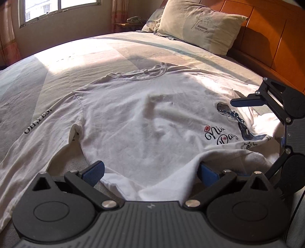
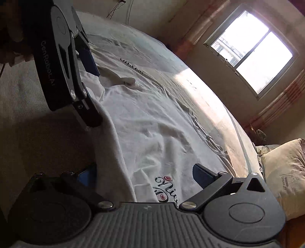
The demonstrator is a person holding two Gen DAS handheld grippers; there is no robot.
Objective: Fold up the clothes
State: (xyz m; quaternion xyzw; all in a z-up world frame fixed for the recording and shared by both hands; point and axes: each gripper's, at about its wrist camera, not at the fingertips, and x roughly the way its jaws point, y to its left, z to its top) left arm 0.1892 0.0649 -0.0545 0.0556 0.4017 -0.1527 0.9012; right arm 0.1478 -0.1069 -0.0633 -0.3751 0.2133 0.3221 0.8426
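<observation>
- white shirt lies on the bed, one side folded over.
- left gripper and right gripper both spread wide, gripping nothing.
- most folds remain.

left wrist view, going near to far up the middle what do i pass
left gripper, jaws open around the shirt's bottom hem → white t-shirt body → its neckline → sunlit bedsheet → window. The pillow sits far right, off that line.
</observation>
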